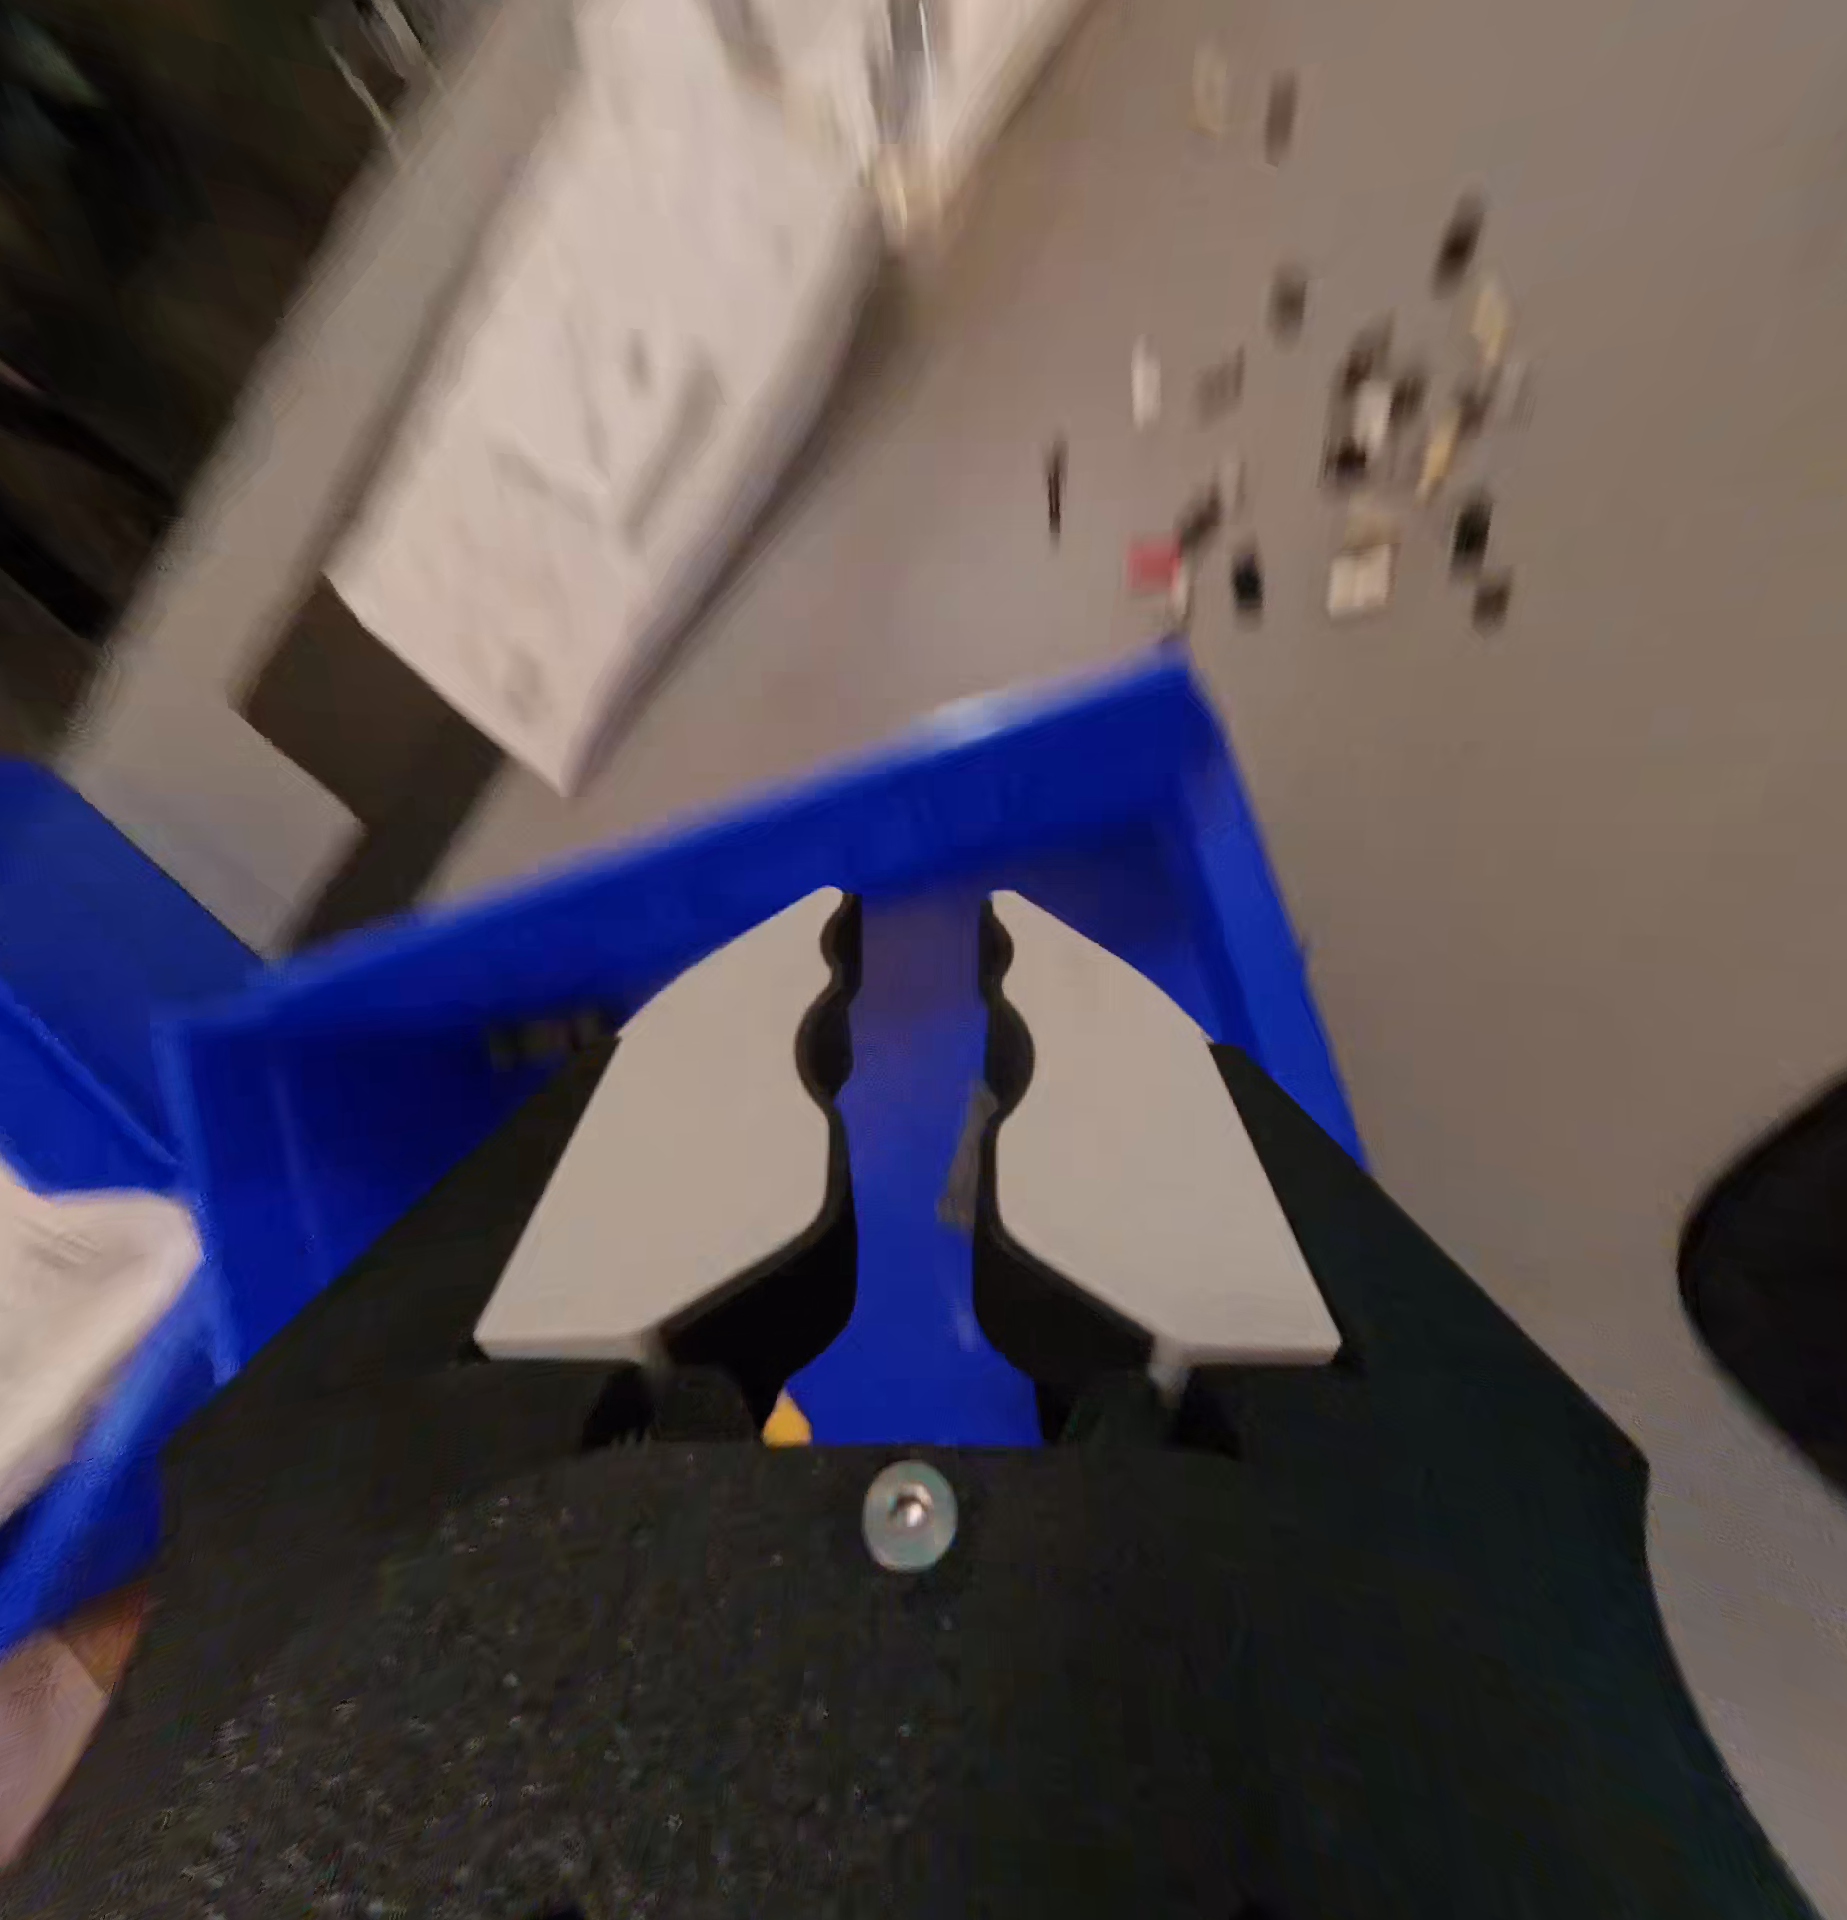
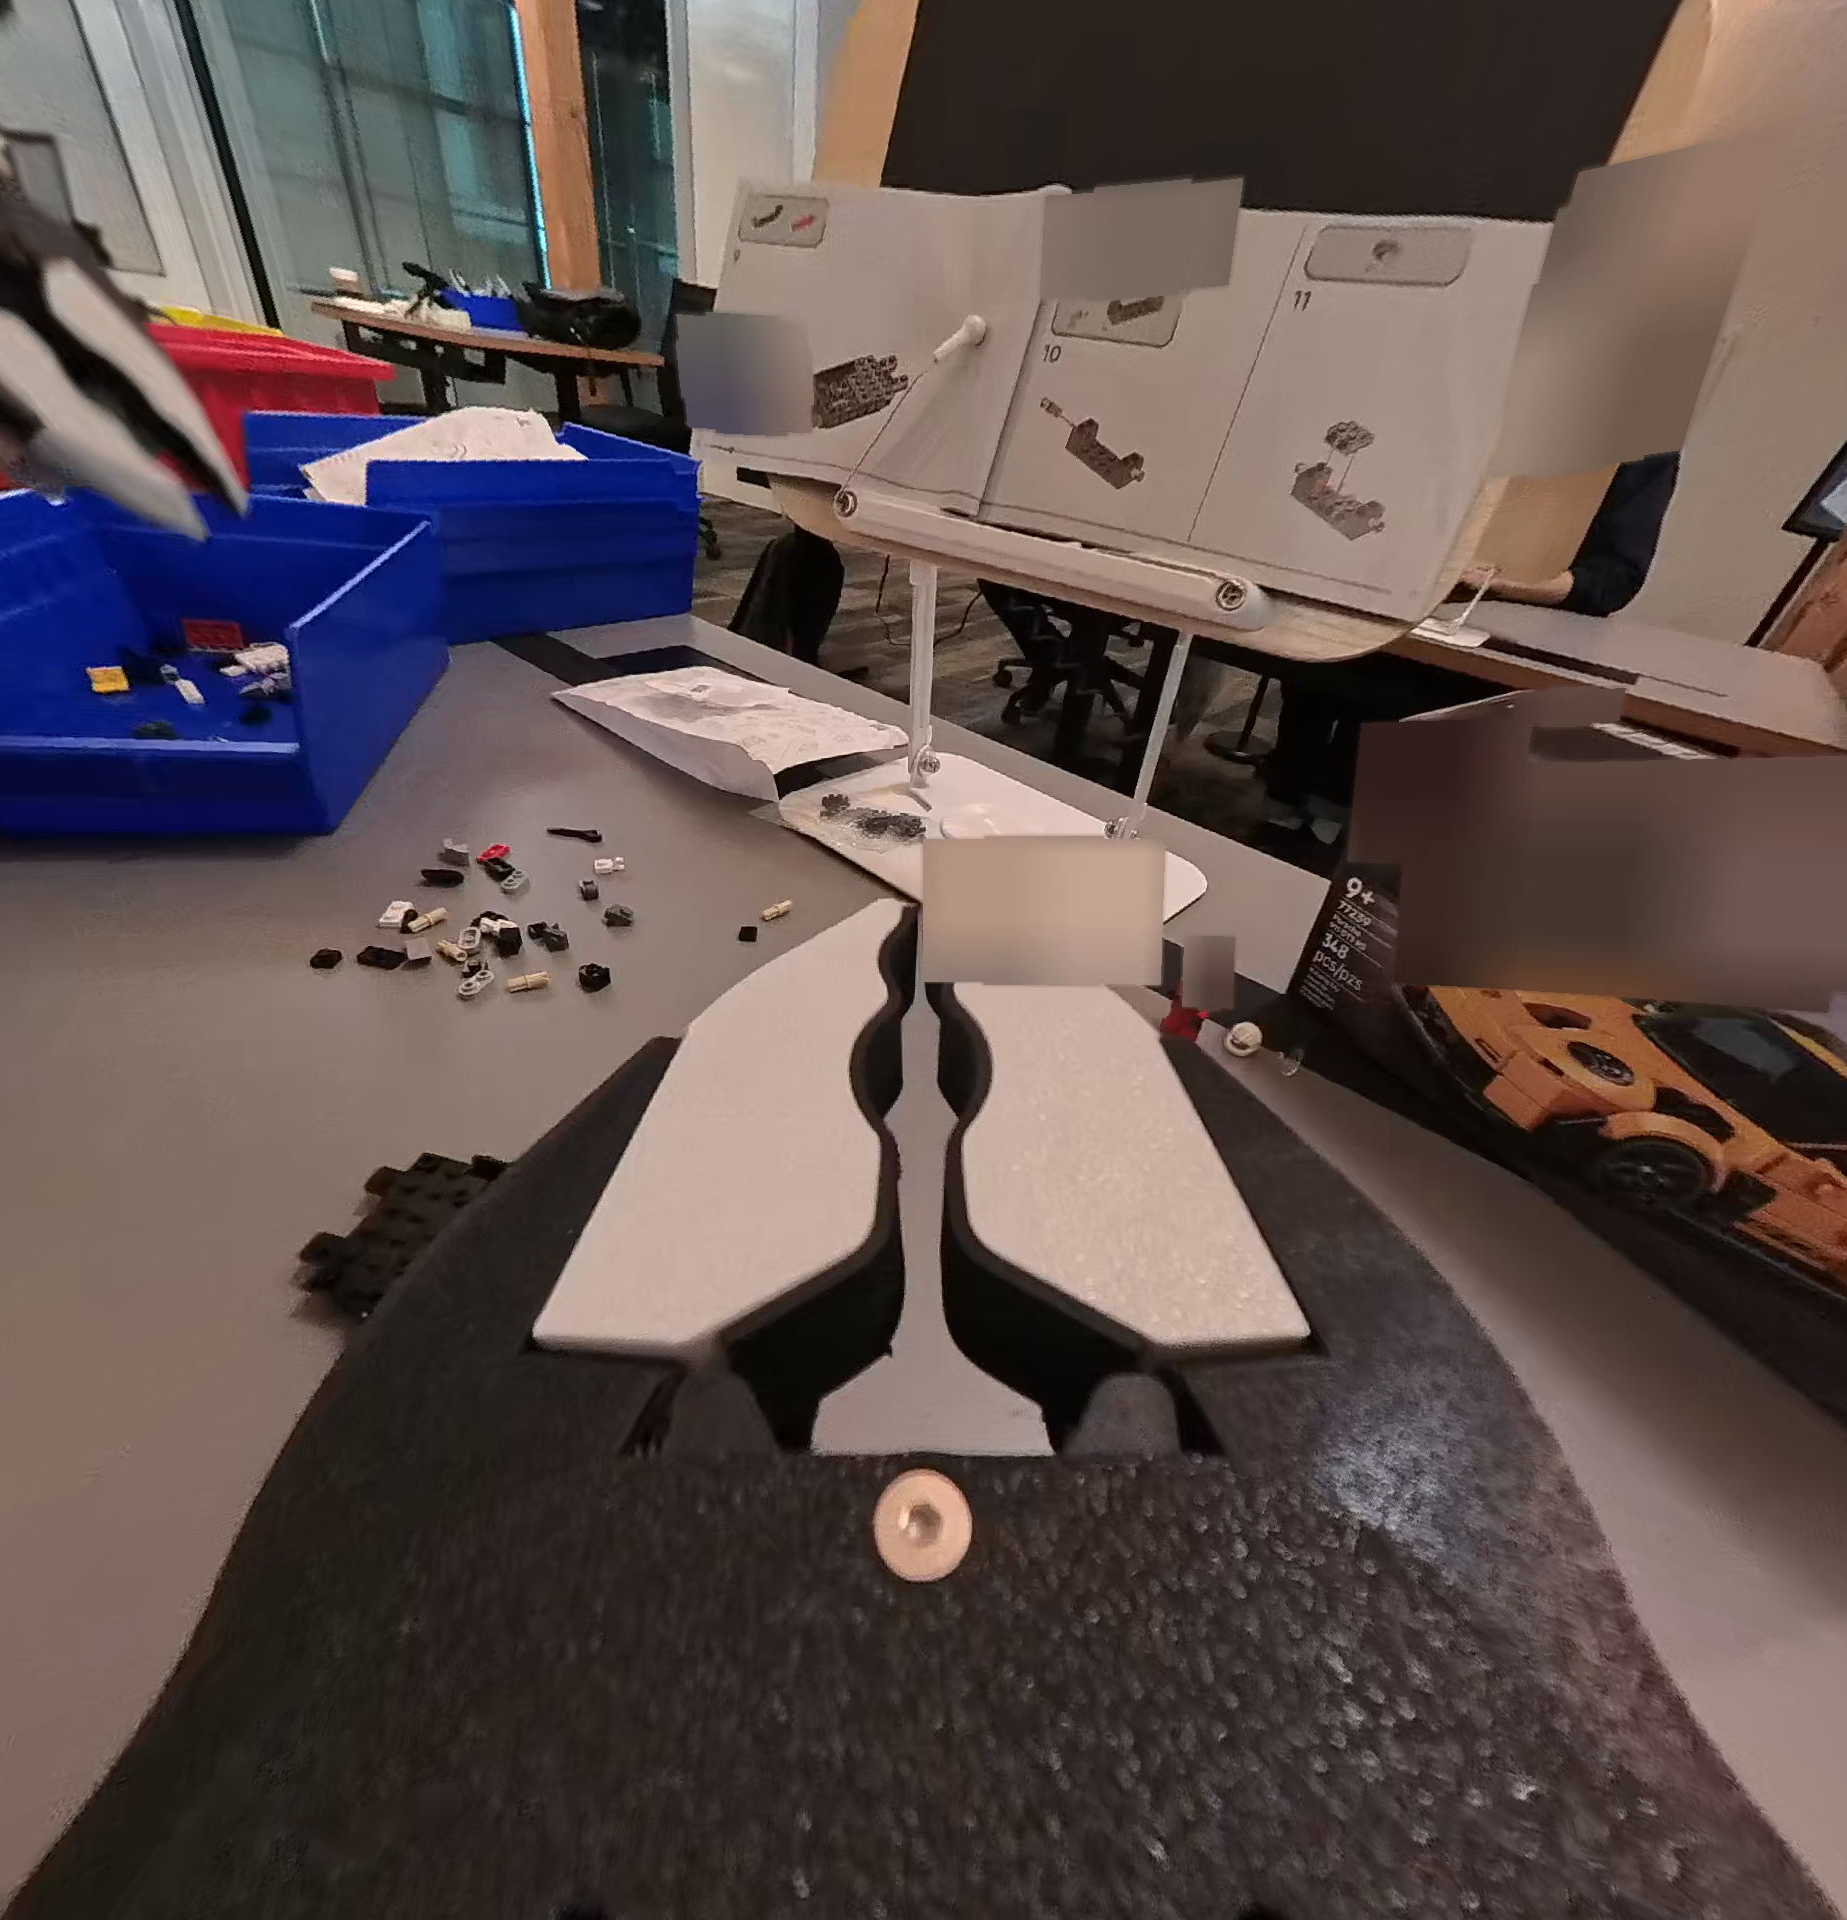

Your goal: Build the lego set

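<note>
- left gripper [image 1: 917, 904] hangs over the blue parts bin [image 2: 358, 665], fingers parted and nothing between them; its view is smeared, so a dip now could pinch the wrong small piece or knock the bin wall.
- right gripper [image 2: 924, 935] rests low over the grey table [image 2: 171, 1039], jaws almost together and empty, beside the black studded plate [image 2: 399, 1226].
- loose lego pieces [image 2: 483, 935] lie scattered near; a sweep could scatter them off the edge.
</note>
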Tool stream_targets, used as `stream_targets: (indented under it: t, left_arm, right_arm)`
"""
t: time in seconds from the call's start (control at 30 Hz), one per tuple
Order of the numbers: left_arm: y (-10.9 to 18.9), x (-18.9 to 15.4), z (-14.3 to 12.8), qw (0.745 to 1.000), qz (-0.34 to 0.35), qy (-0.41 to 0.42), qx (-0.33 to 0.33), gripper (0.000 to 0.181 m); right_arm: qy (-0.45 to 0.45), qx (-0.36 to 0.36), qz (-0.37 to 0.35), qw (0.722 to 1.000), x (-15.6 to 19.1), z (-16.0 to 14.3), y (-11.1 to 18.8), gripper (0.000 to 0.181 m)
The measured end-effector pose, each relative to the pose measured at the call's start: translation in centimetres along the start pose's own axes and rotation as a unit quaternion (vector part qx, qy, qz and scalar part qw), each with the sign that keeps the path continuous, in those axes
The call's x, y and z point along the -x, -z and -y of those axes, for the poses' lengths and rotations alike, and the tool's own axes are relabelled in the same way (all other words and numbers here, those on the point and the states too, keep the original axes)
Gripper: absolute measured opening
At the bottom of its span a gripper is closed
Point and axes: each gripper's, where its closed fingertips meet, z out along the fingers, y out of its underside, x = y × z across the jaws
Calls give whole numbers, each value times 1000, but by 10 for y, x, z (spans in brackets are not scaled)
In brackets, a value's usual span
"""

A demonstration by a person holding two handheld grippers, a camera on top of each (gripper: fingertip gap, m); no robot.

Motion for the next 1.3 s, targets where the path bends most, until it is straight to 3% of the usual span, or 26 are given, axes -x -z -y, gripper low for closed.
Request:
stream_targets:
  t: [0.1,0.2,0.27,0.37,0.47,0.63,0.73,0.87,0.93,0.97,1.07,1.2,1.3]
  left_arm:
    - [-19,-10,-77,990,-51,-7,133,28]
    - [-34,-20,-120,971,-89,-32,219,33]
    - [-40,-23,-136,958,-102,-58,261,33]
    - [-47,-17,-137,955,-95,-67,271,32]
    - [-50,-20,-146,946,-106,-83,296,12]
    - [-57,-19,-129,964,-84,-69,243,1]
    - [-51,-26,-132,960,-105,-46,257,28]
    - [-57,-31,-121,968,-118,-4,222,35]
    - [-66,-31,-117,969,-119,20,214,32]
    - [-68,-29,-115,971,-115,24,208,22]
    - [-59,-6,-108,977,-30,10,211,17]
    - [-20,-7,-53,987,70,-45,135,16]
    - [-5,-51,4,988,84,-117,56,16]
  right_arm:
    - [2,-2,-3,1000,-2,-1,2,1]
    - [-1,4,-6,1000,-4,-5,1,1]
    - [-6,7,-7,1000,-5,-7,1,1]
    - [-28,7,-2,1000,-5,-9,0,1]
    - [-40,9,1,999,-5,-12,-2,1]
    - [-33,15,8,999,-1,-14,-4,1]
    - [-28,17,12,999,2,-15,-4,1]
    - [-21,16,16,1000,4,-13,-3,1]
    - [-21,17,19,999,6,-13,-3,1]
    - [-21,18,20,999,6,-13,-3,1]
    - [-15,15,20,1000,7,-10,-2,1]
    - [-2,35,48,998,19,-16,-5,1]
    - [8,76,117,990,47,-30,-13,10]
